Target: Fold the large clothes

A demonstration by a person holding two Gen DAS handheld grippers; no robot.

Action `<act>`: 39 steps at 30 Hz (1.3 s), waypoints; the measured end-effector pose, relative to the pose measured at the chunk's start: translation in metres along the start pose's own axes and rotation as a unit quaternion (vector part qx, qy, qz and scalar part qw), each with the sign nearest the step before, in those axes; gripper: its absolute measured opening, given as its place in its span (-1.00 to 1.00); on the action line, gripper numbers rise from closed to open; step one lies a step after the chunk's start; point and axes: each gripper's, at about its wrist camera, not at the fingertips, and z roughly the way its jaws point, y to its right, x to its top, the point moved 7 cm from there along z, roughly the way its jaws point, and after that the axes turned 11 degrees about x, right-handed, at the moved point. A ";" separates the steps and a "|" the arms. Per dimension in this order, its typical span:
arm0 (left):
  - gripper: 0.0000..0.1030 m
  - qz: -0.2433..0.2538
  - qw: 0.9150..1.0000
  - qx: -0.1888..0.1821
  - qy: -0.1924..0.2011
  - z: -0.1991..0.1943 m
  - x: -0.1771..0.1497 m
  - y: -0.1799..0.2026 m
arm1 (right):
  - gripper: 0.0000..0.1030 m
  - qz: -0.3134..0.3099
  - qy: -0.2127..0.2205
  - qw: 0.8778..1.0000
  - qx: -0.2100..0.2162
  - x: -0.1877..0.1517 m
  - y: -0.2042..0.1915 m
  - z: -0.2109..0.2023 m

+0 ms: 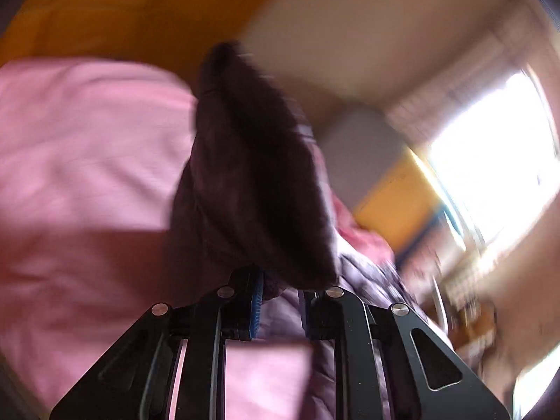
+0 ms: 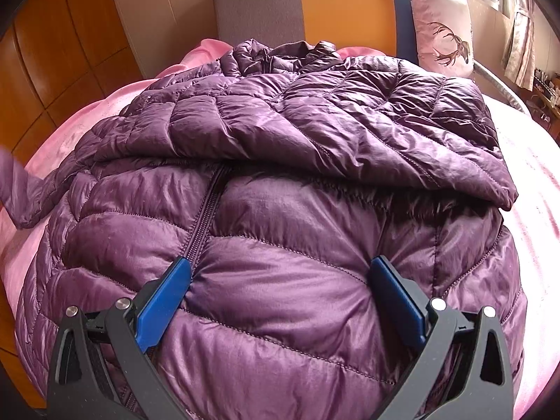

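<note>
Pink bedding (image 2: 525,189) covers a bed backed by an orange and grey headboard (image 2: 336,3), with orange wooden cupboard doors (image 2: 52,45) along one side and a bright window (image 1: 490,161) on the other; a pale cushion printed with a deer's head (image 2: 442,28) leans against the headboard. Spread across the bedding lies a shiny purple quilted puffer jacket (image 2: 280,133), zip closed down its front, one sleeve folded across the chest and the other sleeve (image 2: 21,192) lifted off to the side. No container shows in either view. The right gripper (image 2: 280,280) presses down on the jacket's lower front, its blue-padded jaws spread wide with a puffed panel bulging between them but not pinched. In the heavily blurred left wrist view, the left gripper (image 1: 280,297) has its jaws drawn close together, clamped on a bunch of the jacket's purple fabric, which rises as a dark fold in front of the camera above the pink bedding.
</note>
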 end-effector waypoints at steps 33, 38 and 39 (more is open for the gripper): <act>0.45 0.172 0.974 -0.062 -0.135 0.040 -0.171 0.107 | -0.28 0.042 -0.074 0.979 0.186 0.064 -0.119 0.048; 0.45 0.156 0.978 -0.021 -0.136 0.046 -0.168 0.090 | -0.76 0.001 -0.027 0.984 0.174 0.107 -0.142 0.024; 0.45 0.148 0.980 0.001 -0.134 0.050 -0.165 0.085 | -0.78 -0.004 -0.001 0.985 0.173 0.119 -0.142 0.008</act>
